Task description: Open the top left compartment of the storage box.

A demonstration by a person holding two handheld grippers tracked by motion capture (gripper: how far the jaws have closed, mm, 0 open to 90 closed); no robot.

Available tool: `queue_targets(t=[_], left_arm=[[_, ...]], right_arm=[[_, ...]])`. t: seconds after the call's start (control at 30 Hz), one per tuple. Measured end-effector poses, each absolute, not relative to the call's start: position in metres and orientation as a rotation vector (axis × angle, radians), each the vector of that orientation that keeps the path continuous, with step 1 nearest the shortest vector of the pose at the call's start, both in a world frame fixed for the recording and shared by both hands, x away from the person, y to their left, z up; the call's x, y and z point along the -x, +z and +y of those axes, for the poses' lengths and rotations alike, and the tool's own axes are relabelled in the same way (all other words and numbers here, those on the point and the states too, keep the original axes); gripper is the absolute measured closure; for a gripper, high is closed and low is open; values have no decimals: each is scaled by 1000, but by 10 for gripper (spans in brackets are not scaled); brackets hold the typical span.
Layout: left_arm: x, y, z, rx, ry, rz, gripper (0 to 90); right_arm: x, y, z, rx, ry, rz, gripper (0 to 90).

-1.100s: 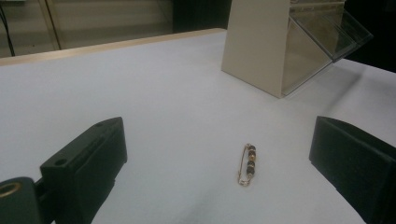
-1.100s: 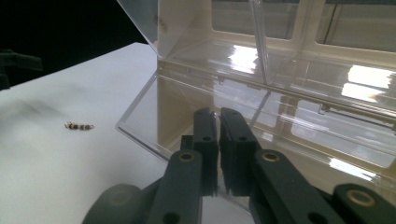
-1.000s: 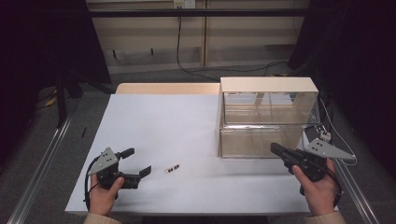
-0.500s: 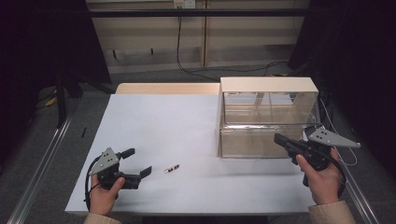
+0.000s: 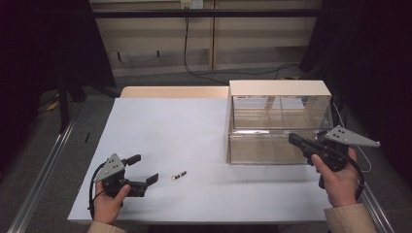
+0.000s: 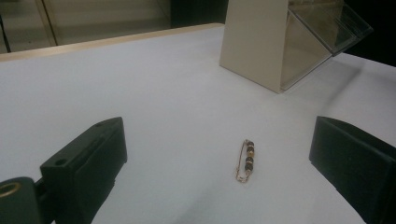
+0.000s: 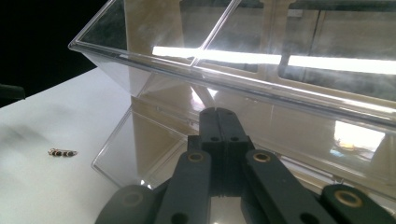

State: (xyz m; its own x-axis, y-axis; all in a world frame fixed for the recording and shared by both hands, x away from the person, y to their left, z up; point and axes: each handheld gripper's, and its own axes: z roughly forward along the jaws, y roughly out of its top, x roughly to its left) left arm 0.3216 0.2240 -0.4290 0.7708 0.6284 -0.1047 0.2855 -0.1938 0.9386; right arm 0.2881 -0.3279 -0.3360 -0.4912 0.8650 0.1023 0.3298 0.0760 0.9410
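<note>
High view: the white desk (image 5: 194,126) carries a clear plastic case (image 5: 279,121) with two tiers at its right side, its far wall hard to read through glare. Left tongs (image 5: 143,170) rest low near the front edge, held wide apart and empty; a small beaded pin (image 6: 246,160) lies flat on the desk just ahead, between the two black pads, touching neither. Right tongs (image 7: 218,122) are pressed together, empty, their tips just before the case's lower clear front.

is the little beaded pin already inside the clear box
No, the beaded pin lies on the white table, apart from the clear box.
</note>
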Motion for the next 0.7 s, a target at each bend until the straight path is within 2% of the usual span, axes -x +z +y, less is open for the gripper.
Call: queue_targets(t=[0.7], left_arm=[[-322,-430,222,-1800,356,706,39]], right_arm=[[-291,-327,-329,-1175,1396,1874,900]])
